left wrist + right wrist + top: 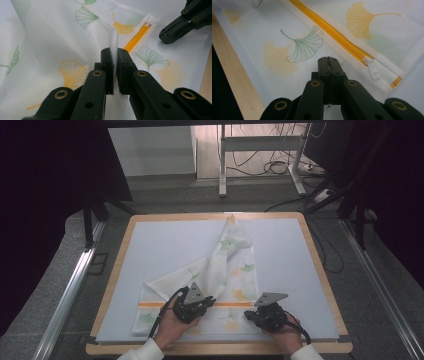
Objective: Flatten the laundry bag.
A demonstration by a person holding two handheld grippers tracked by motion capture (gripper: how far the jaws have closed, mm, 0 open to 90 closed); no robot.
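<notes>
A white mesh bag [225, 265] printed with green and yellow ginkgo leaves lies on the mat, its far part pulled up into a fold. An orange zipper [230, 304] runs across its near end. My left gripper [209, 301] is at the bag's near middle. In the left gripper view, that gripper [115, 53] is shut on a raised fold of the mesh. My right gripper [251, 315] rests at the bag's near right corner. In its own view the right gripper [328, 60] is shut over flat mesh, beside the white zipper pull [374, 70]; I see nothing between its jaws.
The bag lies on a pale grey mat [165, 245] on a table with a wooden rim [320, 270]. The rim's near edge [234, 75] runs close beside my right gripper. Cables and a desk frame [260, 150] stand on the floor beyond the table.
</notes>
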